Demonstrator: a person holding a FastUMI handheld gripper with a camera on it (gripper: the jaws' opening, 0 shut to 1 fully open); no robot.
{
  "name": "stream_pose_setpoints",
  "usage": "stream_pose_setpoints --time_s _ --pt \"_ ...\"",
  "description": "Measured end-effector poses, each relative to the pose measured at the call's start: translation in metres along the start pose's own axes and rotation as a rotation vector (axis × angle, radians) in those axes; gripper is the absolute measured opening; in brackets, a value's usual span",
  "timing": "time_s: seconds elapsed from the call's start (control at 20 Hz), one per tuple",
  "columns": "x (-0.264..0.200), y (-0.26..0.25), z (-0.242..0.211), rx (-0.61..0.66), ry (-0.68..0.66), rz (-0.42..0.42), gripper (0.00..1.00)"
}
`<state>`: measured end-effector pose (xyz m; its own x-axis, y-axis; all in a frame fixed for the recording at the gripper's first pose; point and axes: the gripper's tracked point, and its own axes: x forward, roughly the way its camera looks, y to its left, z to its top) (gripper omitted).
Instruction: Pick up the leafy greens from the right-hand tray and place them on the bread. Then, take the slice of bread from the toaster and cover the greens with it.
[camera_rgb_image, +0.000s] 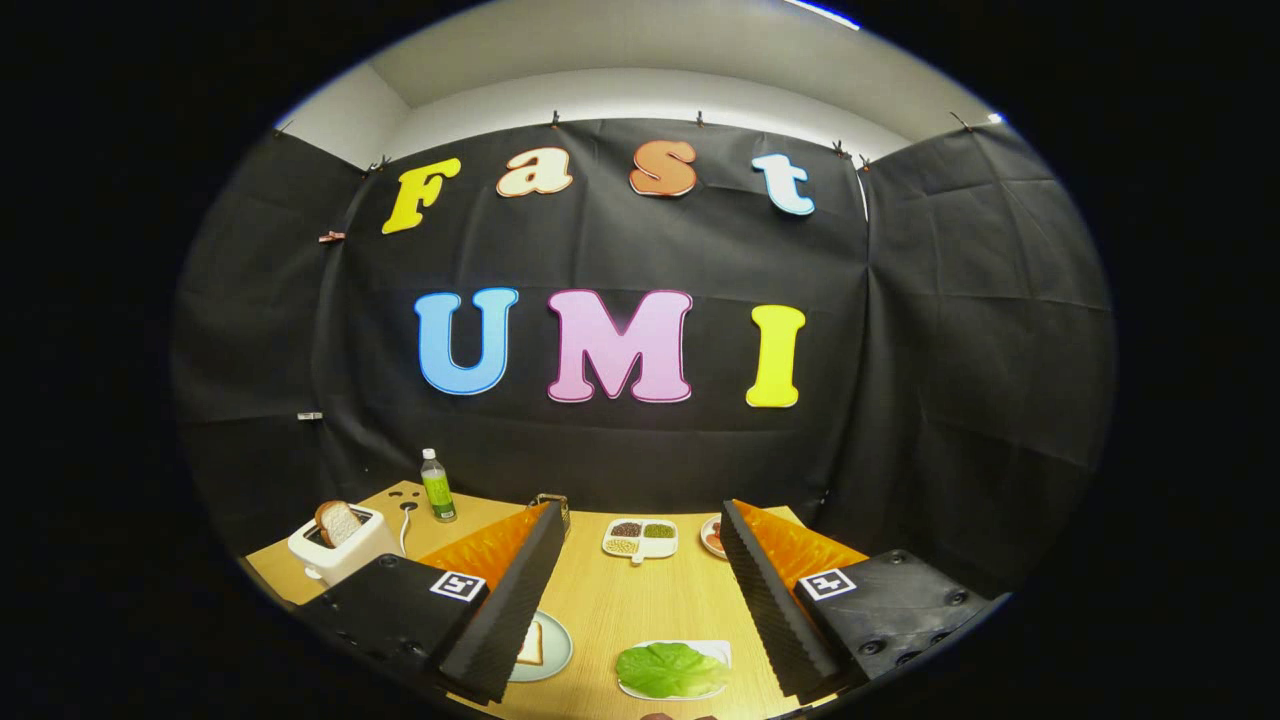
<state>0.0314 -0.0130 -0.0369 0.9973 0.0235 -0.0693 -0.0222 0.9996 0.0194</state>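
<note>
The gripper (640, 600) is hovering above the wooden table (640, 610) with its two fingers spread wide apart and holding nothing. One leaf of leafy greens (670, 669) is lying on a white tray (722, 652) at the near edge of the table, between the fingers and closer to the right one. One slice of bread (531, 645) is resting on a pale round plate (556, 645), partly hidden behind the left finger. One white toaster (340, 547) is standing at the far left with one slice of toast (339, 521) sticking up from its slot. Beyond the fingers, one green bottle (437, 487) is standing upright to the right of the toaster. One divided dish (640, 539) with four compartments of grains is sitting at the far middle. One small plate (711, 537) is showing just beside it, partly covered by the right finger. Nothing is lying between the fingers and the greens.
</note>
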Motion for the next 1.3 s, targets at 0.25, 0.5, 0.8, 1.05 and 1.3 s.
stream_pose_setpoints --time_s 0.25,0.5,0.8,1.05,1.3 --pt "0.014 -0.004 -0.01 -0.013 0.02 0.007 0.97" --pt "0.021 -0.005 -0.025 -0.007 0.06 0.017 0.97" --pt "0.027 -0.012 -0.044 0.01 0.118 0.012 0.97" --pt "0.029 -0.015 -0.086 0.04 0.24 0.038 0.98" --pt "0.034 -0.023 -0.135 0.033 0.345 0.058 0.98"
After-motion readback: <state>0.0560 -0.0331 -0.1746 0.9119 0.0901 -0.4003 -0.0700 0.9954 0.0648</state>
